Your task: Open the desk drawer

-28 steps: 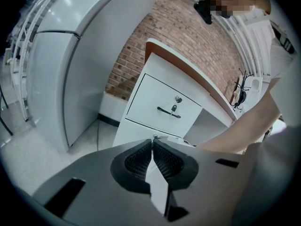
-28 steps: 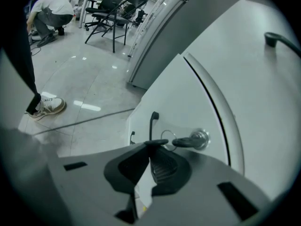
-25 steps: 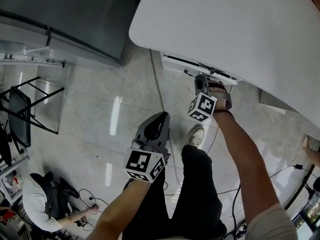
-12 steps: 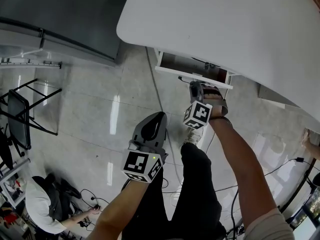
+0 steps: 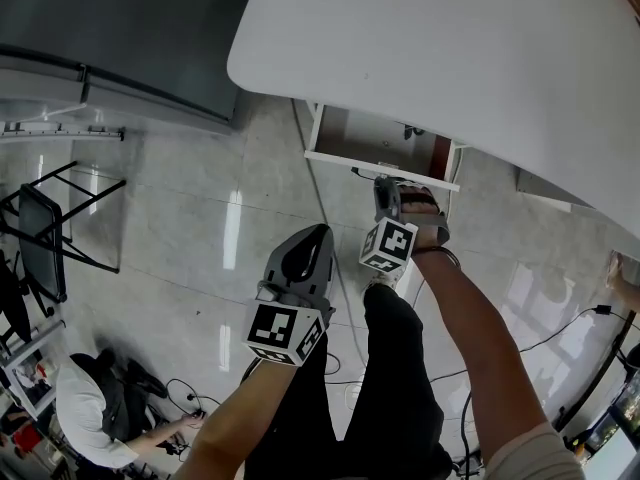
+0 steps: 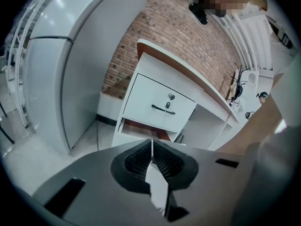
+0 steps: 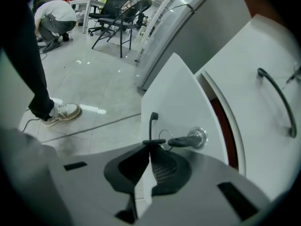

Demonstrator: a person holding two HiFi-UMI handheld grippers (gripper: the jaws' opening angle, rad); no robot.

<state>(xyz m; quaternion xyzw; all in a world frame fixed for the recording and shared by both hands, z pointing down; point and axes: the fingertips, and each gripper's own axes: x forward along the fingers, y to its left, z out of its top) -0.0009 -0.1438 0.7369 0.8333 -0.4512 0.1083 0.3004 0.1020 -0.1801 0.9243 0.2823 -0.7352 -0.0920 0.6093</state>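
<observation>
Outward, drawer front (image 5: 335, 159) crosswise, facing person (image 5: 400, 388), handle (image 7: 151, 121) pinched

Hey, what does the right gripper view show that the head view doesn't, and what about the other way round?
Only the right gripper view shows the right gripper with its jaws shut on the dark drawer handle, a key in the lock beside it, and a second handle on another drawer front. Only the head view shows the white desk top, the open drawer and its brown inside, and the left gripper held away from the desk. Both show the drawer's white front, the tiled floor and a person crouching on it.
</observation>
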